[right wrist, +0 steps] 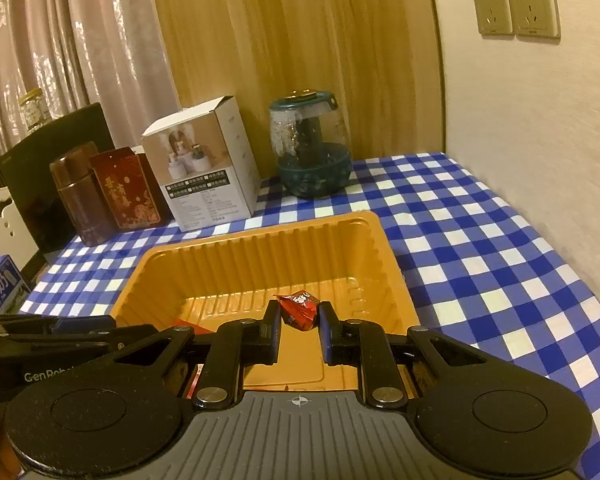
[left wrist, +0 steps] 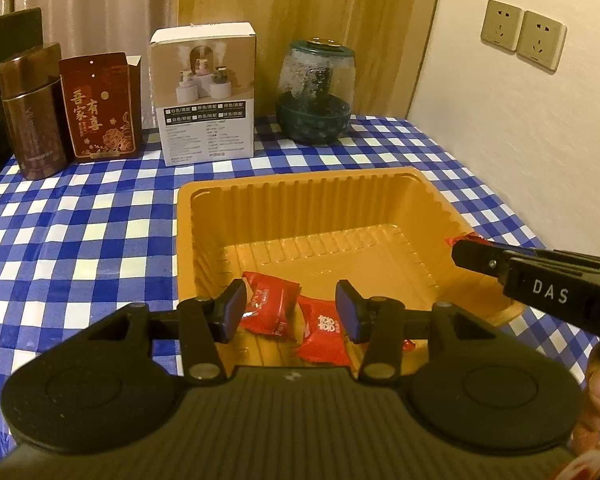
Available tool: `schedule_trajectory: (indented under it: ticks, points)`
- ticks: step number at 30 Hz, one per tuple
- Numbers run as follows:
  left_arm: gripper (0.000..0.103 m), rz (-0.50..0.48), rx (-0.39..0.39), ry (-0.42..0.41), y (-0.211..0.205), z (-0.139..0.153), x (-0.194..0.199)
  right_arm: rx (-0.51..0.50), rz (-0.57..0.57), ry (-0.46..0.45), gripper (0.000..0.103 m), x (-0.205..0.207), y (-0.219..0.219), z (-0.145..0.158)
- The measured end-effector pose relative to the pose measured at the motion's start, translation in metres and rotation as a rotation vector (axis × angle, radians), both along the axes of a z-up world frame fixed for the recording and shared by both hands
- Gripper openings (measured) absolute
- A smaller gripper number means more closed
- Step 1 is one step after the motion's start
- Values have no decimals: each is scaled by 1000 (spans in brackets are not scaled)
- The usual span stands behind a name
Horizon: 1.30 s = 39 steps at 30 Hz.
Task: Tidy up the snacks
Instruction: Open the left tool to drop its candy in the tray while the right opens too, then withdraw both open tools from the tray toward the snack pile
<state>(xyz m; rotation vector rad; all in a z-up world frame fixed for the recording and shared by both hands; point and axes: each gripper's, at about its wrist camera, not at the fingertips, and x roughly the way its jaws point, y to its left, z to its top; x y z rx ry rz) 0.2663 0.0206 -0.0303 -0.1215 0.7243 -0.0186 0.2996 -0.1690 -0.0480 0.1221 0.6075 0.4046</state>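
An orange plastic tray (left wrist: 284, 182) (right wrist: 260, 230) sits on the blue checked tablecloth. Two red snack packets (left wrist: 266, 304) (left wrist: 324, 336) lie on the tray's floor at its near end. My left gripper (left wrist: 291, 308) hangs just above them, open, its pads touching neither. In the right wrist view it shows as a black arm (right wrist: 60, 332) at the left edge. My right gripper (right wrist: 299, 320) is shut on a small red-wrapped candy (right wrist: 298, 308), held over the tray. From the left wrist view its tip (left wrist: 464, 252) reaches over the tray's right rim, with a bit of red wrapper (left wrist: 466, 238) showing.
Along the back stand a brown tin (left wrist: 32, 112), a red box (left wrist: 98, 108), a white carton (left wrist: 204, 92) and a glass jar with a dark green base (left wrist: 316, 92). The wall with sockets (left wrist: 522, 34) runs along the right. A blue carton (right wrist: 0, 284) sits off the table's left edge.
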Motion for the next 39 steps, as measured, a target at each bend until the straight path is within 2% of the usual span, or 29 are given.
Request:
schedule_trajectory:
  ticks: [9,10,11,12,13,39]
  points:
    - [45,10,7,0,2,-2,0,33,11,-3,21,2,2,-1]
    - [46,11,7,0,3,-2,-1,43,7,0,28,3,0,-2]
    - [46,11,6,1,3,-2,-1,52,1,2,48,3,-1,-1]
    - [46,12,5,2,3,-3,-1,63,-7,2,60,4,-3,-1]
    - [46,13,4,2,4,-3,-1,73,-12,-1,65,4,-6,-1]
    - [46,-6,14,-6,1,1,-12,80,-63,-31,65,-6,-25,11]
